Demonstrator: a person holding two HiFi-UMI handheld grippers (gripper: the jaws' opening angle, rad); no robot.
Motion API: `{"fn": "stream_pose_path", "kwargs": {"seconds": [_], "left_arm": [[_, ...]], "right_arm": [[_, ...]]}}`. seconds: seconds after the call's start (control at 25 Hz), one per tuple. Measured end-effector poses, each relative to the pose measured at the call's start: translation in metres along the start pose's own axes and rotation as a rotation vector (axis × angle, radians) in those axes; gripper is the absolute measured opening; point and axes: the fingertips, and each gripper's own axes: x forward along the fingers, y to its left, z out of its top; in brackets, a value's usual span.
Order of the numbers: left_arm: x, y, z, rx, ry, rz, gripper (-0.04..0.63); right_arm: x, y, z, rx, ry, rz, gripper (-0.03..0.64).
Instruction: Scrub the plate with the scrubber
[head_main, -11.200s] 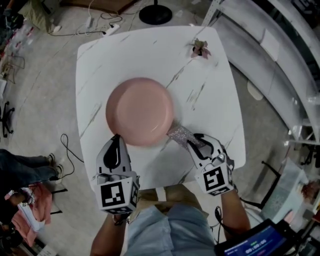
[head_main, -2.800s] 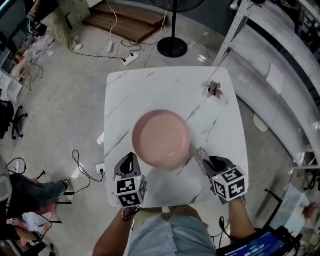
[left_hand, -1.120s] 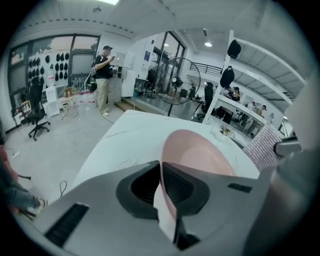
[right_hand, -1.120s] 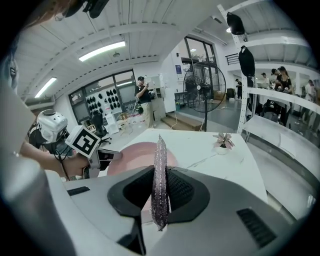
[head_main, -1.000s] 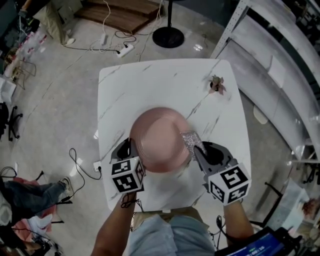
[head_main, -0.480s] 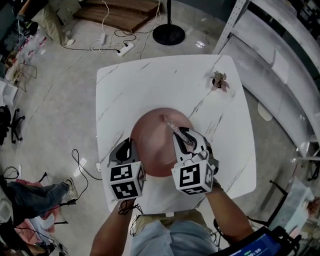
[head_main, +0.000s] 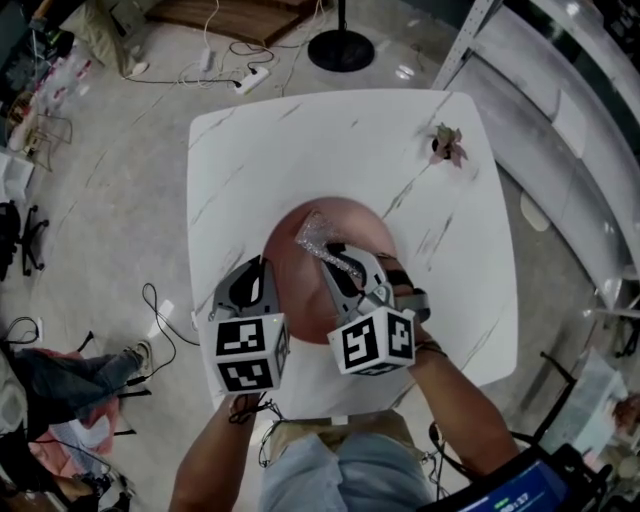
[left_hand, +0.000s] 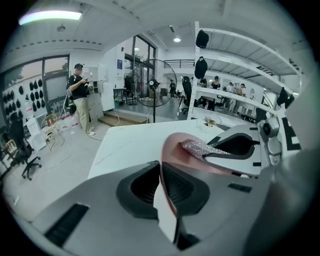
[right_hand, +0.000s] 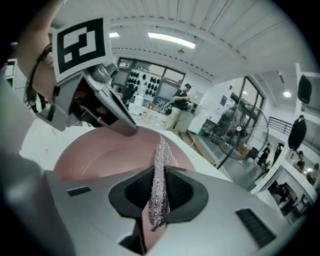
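"Where does everything stand?"

"My left gripper (left_hand: 164, 176) has its jaws closed on the near-left rim of the pink plate (head_main: 352, 216). The plate is in the middle of the white table (head_main: 300, 140), and that edge looks tipped up a little. My right gripper (right_hand: 159, 197) has its jaws almost together, pinching the glittery scrubber (right_hand: 161, 165) by its near end. The free end reaches out over the far-left part of the plate's inside."

"Is it on the surface?"

"I can't tell. It's either just above it or only brushing it."

"So how do you scrub well?"

"I think I need to lay the scrubber's broad face flat on the plate, not its edge. I'd press lightly and sweep in overlapping strokes from the middle out to the rim. My left grip has to be firm, or the plate may slide or twist under the push."
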Motion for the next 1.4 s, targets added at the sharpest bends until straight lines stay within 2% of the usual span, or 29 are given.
{"fn": "stream_pose_path", "kwargs": {"seconds": [0.24, 0.84, 1.16, 1.4], "left_arm": [[0.002, -0.007, 0.011, 0.053, -0.024, -0.029, 0.018], [0.006, -0.014, 0.012, 0.082, -0.006, -0.052, 0.017], [0.007, -0.014, 0.014, 0.079, 0.001, -0.051, 0.017], [0.008, -0.011, 0.008, 0.079, 0.011, -0.045, 0.017]], "right_arm": [[0.004, 0.017, 0.003, -0.140, -0.036, 0.150, 0.059], [-0.002, 0.066, 0.000, -0.443, -0.080, 0.362, 0.057], [-0.014, 0.090, 0.008, -0.538, -0.103, 0.427, 0.057], [-0.027, 0.111, 0.001, -0.562, -0.108, 0.506, 0.057]]}}
